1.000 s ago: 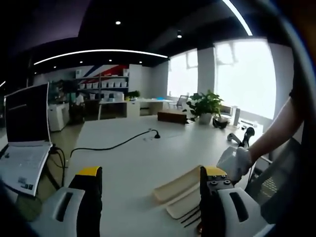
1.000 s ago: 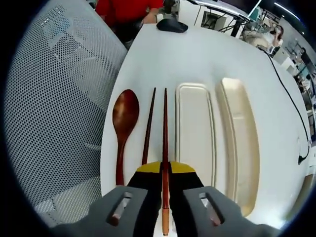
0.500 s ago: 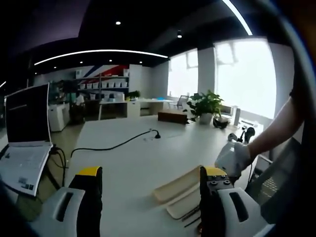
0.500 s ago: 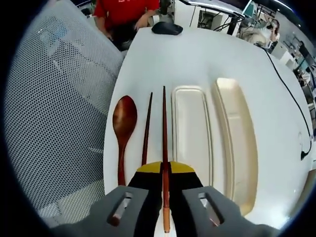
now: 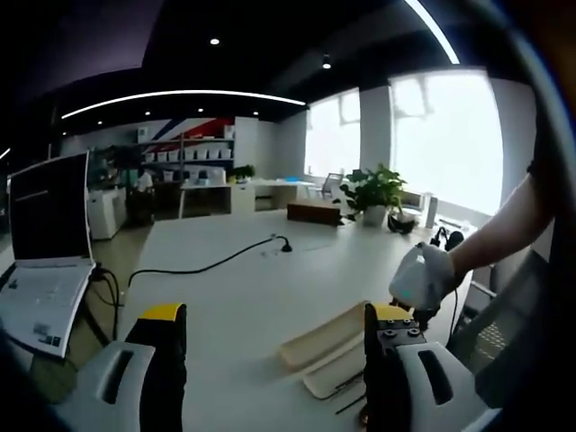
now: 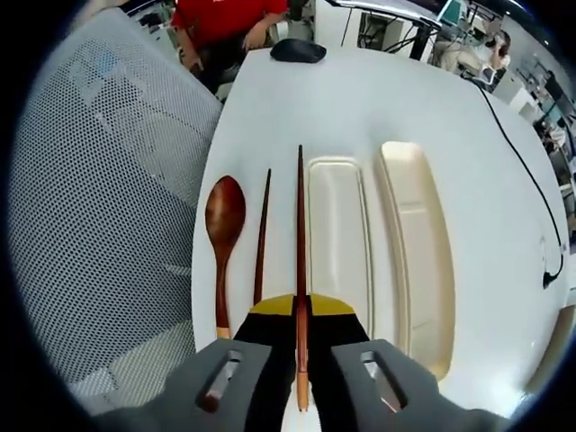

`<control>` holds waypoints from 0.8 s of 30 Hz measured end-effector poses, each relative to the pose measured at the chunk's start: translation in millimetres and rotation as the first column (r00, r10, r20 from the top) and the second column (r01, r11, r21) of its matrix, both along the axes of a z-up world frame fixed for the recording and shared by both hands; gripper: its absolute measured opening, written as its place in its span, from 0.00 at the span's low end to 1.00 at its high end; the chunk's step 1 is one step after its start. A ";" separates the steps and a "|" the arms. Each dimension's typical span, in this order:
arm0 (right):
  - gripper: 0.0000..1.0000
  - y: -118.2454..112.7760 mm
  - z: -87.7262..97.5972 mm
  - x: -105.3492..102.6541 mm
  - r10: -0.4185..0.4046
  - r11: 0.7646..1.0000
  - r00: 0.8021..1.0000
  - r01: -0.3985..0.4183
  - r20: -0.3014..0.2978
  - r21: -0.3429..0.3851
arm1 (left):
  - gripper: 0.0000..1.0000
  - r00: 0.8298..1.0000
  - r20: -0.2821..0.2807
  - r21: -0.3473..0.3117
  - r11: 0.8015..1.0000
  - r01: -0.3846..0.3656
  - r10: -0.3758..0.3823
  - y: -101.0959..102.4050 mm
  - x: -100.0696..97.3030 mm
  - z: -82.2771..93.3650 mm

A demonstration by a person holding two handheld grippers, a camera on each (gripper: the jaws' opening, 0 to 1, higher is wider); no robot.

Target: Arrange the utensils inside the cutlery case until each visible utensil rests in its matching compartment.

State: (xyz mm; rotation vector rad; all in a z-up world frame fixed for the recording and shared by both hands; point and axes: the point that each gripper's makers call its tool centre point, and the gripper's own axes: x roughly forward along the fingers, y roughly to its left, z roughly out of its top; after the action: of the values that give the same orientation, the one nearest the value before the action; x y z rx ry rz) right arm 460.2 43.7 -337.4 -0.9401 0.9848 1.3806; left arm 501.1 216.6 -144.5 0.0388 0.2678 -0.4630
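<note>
Right gripper view: the right gripper [image 6: 301, 310] clamps one chopstick [image 6: 300, 234] beside the case [image 6: 340, 243], a mesh chair [image 6: 99, 207] crowding the table edge.

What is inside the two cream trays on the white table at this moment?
Both the narrow cream tray and the wider cream tray look empty. The wooden spoon and loose chopstick lie beside them; the right tool holds the other chopstick.

Right hand-held gripper [image 6: 301, 310] clamped shut, left hand-held gripper [image 5: 270, 315] jaws spread wide
</note>
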 end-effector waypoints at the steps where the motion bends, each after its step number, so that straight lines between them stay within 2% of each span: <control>1: 0.00 -0.1 0.6 0.0 -0.001 1.000 1.000 0.001 -0.002 -0.001 | 0.83 1.000 -0.001 0.000 1.000 0.000 0.000 0.0 0.0 -0.2; 24: 0.00 -9.0 20.6 21.4 -0.001 0.998 0.999 0.004 0.050 -0.057 | 0.84 1.000 -0.008 0.009 1.000 0.004 -0.004 -0.1 -0.8 -3.0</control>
State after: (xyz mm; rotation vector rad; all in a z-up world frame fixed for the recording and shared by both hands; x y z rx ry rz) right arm 481.6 34.7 -316.7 -1.0116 0.9915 1.3267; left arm 500.3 216.5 -147.5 0.0466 0.2781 -0.4664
